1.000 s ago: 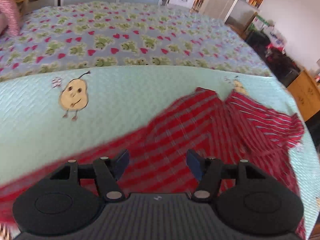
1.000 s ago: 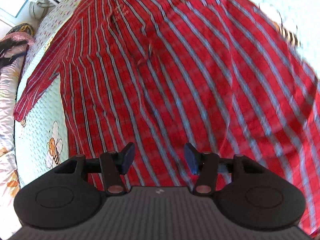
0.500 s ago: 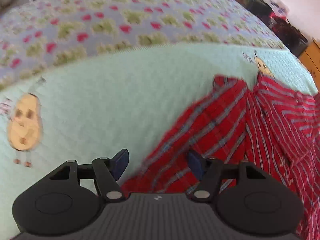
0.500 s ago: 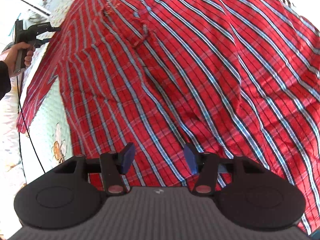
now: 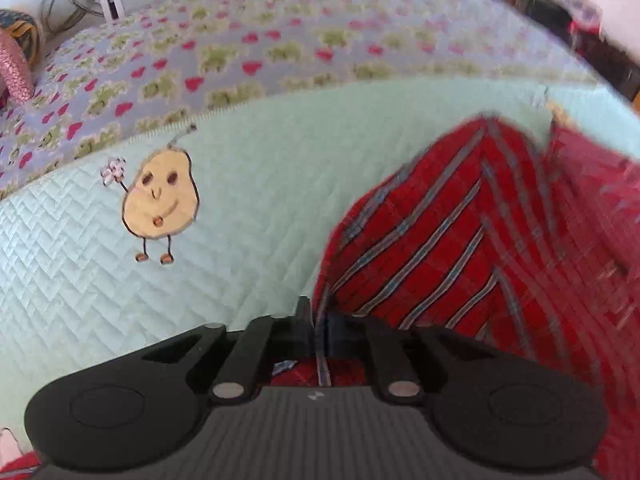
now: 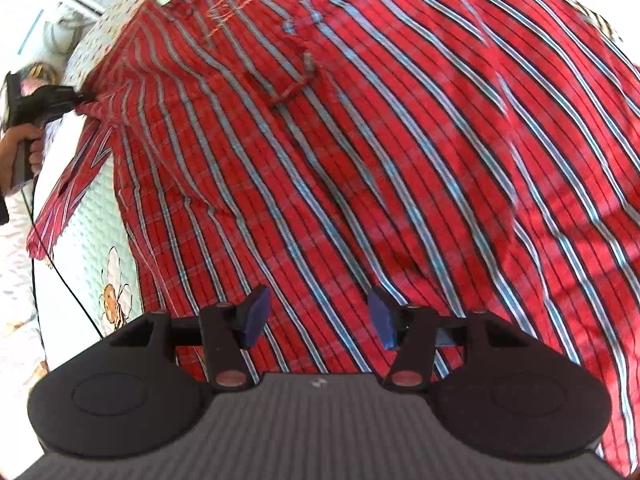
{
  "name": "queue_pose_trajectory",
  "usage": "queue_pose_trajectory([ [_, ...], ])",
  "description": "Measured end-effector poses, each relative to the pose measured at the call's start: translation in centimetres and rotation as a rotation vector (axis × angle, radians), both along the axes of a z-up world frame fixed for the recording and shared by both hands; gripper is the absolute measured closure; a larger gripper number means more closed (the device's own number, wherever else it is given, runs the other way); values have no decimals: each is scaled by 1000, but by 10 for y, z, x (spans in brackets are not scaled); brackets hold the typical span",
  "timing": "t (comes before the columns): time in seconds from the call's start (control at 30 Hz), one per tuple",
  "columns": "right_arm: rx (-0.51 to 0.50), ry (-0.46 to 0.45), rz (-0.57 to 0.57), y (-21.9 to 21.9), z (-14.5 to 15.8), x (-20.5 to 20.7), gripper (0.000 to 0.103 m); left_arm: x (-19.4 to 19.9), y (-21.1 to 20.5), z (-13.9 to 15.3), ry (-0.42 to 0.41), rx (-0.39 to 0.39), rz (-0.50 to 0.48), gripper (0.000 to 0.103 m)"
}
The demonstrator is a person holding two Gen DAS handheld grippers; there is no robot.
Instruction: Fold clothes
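Observation:
A red plaid shirt with blue and white stripes lies spread over the pale green quilt, filling most of the right wrist view. My left gripper is shut on the shirt's edge, which rises in a fold from its jaws. In the right wrist view that same left gripper shows at the far left, held by a hand, pinching the shirt near the shoulder. My right gripper hovers open just above the shirt's lower part, with nothing between its blue pads.
The quilt carries a pear cartoon and a bee cartoon. Beyond it lies a frog-and-heart bedspread. A pink cushion sits at the far left. Furniture and clutter stand past the bed's right side. A black cable trails over the quilt.
My left gripper has shut on the shirt's edge and lifted it; it was open half a second ago. The right gripper stays open and has drifted slightly over the shirt.

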State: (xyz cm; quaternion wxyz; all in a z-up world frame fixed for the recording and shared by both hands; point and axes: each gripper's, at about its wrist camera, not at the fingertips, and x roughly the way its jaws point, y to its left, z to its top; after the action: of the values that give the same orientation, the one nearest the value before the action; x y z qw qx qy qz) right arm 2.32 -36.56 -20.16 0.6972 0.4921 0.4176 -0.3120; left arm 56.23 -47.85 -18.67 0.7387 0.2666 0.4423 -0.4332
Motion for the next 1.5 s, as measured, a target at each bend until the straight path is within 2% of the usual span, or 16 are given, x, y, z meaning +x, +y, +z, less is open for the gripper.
queue_pose_trajectory([
  [0.1, -12, 1, -1, -4, 5, 1, 47, -1, 2, -11, 53, 18, 72, 90],
  [0.2, -29, -6, -9, -5, 11, -2, 47, -12, 8, -4, 25, 10, 20, 90],
  [0.4, -186, -135, 53, -31, 45, 31, 47, -24, 33, -9, 70, -38, 46, 89],
  [0.5, -255, -172, 118, -49, 65, 54, 47, -27, 34, -13, 38, -74, 61, 88],
  [0.6, -284, -204, 165, -60, 82, 72, 45, -36, 37, 8, -29, -139, 51, 89],
  [0.67, -304, -226, 196, -68, 93, 83, 39, -37, 47, 26, -69, -213, 45, 82],
  [0.73, -324, -248, 227, -75, 105, 95, 37, -31, 61, 35, -93, -238, 99, 72],
  [0.83, -353, -280, 273, -87, 121, 112, 35, -18, 99, 36, -1, -276, 228, 72],
  [0.93, -349, -336, 291, -90, 111, 136, 35, -38, 147, 27, 60, -313, 331, 72],
  [1.0, -374, -378, 263, -112, 107, 155, 35, -64, 174, 16, 82, -318, 381, 72],
  [1.1, -407, -432, 224, -150, 101, 187, 35, -104, 197, -9, 123, -295, 417, 72],
  [1.17, -442, -426, 240, -181, 91, 216, 35, -122, 201, -28, 116, -270, 416, 72],
  [1.23, -497, -361, 286, -209, 73, 247, 35, -138, 202, -37, 34, -279, 372, 72],
  [1.3, -524, -246, 323, -235, 43, 278, 36, -146, 197, -39, -27, -273, 351, 71],
  [1.43, -487, -170, 265, -259, -1, 308, 45, -148, 196, -40, -44, -281, 358, 71],
  [1.5, -488, -135, 217, -260, -16, 319, 56, -146, 198, -41, -44, -285, 356, 71],
])
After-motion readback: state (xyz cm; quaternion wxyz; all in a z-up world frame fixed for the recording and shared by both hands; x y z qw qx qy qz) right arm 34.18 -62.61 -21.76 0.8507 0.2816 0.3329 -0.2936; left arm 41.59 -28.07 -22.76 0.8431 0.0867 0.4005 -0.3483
